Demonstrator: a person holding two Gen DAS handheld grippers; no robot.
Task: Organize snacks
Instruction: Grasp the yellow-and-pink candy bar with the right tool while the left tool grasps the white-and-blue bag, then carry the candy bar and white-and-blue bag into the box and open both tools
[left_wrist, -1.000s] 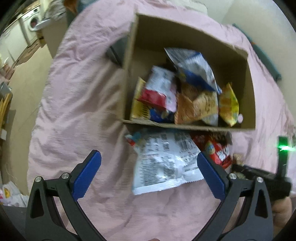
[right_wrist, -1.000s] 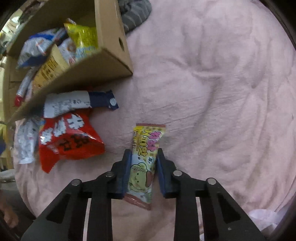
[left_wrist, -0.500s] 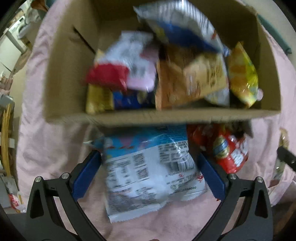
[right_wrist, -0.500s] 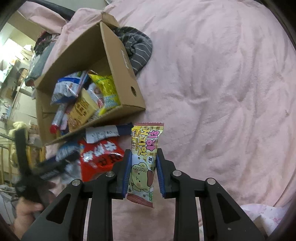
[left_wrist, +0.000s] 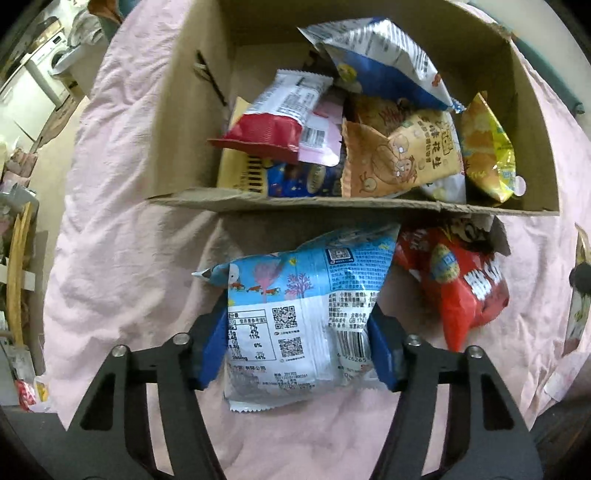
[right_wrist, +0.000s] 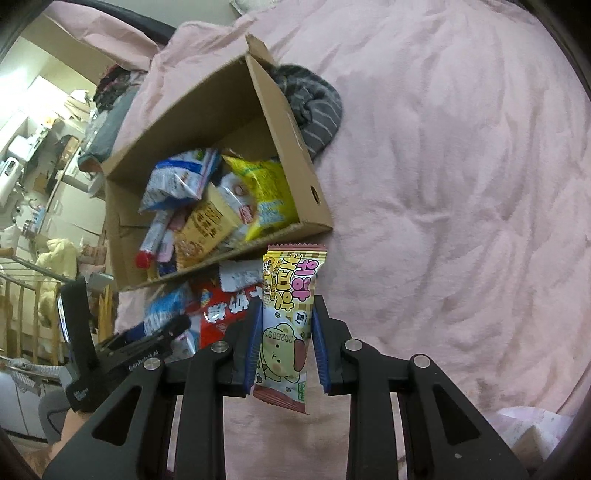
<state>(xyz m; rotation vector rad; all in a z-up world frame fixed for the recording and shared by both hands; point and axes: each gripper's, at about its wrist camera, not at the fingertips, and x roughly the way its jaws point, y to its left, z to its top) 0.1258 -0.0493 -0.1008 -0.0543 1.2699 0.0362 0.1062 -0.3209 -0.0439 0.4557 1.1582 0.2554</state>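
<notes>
From the left wrist, the left gripper (left_wrist: 297, 341) has just been closing its jaws, and the blue pads now press both sides of the blue-and-white snack bag (left_wrist: 299, 314) lying on the pink bedspread (left_wrist: 122, 229). Just beyond the jaws sits the cardboard box (left_wrist: 354, 204) of snacks, a red bag (left_wrist: 461, 284) beside it.

From the right wrist, the right gripper (right_wrist: 284, 345) clamps the yellow-and-pink wafer packet (right_wrist: 286, 321) narrowly, upright, with the box ahead to the left.
</notes>
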